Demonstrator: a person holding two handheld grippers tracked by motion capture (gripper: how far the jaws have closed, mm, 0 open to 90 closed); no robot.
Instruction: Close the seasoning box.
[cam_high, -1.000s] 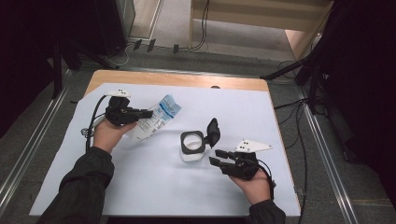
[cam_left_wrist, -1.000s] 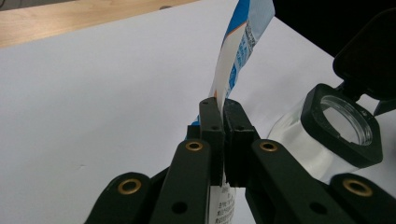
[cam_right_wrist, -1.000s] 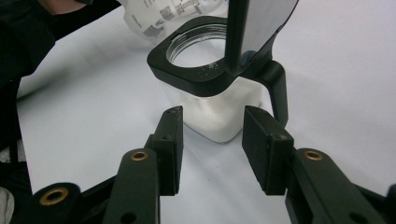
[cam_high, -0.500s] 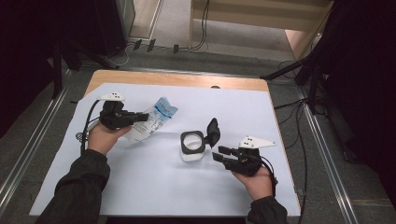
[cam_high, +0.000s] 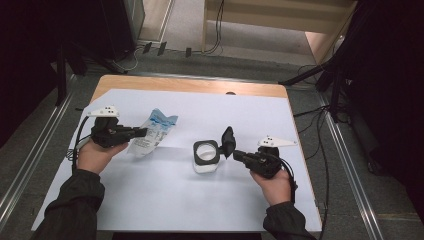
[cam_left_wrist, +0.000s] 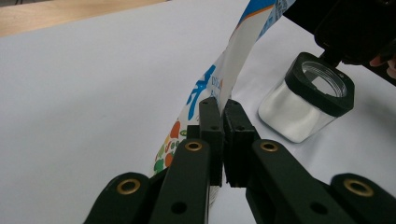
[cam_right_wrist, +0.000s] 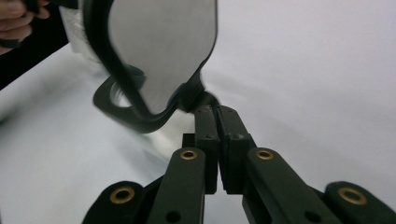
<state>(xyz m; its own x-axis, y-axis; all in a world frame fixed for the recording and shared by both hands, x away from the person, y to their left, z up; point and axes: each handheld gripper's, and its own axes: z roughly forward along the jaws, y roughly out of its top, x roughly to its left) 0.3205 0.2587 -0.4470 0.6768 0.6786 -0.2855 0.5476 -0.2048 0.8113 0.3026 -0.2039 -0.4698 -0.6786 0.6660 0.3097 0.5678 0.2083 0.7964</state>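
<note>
2 grippers are at work over the white-covered desk (cam_high: 165, 200). The left gripper (cam_high: 131, 133) has its jaws pinching the lower edge of a printed snack pouch (cam_high: 150, 132), whose long axis runs up and away from the jaws toward the jar. The right gripper (cam_high: 241, 156) has its jaws pressed on the hinge tab of the open flip lid (cam_high: 228, 141) of a clear square jar (cam_high: 206, 156). The jar mouth faces up, between both hands, nearer the right; judging by this, the pouch must travel rightward to pour.

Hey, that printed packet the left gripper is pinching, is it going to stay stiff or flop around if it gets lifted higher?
Probably floppy: the packet looks like thin film, creased where the left gripper pinches its edge. It likely weighs little, since it hangs from that one pinch in the high view. Its glossy surface might slip.
</note>
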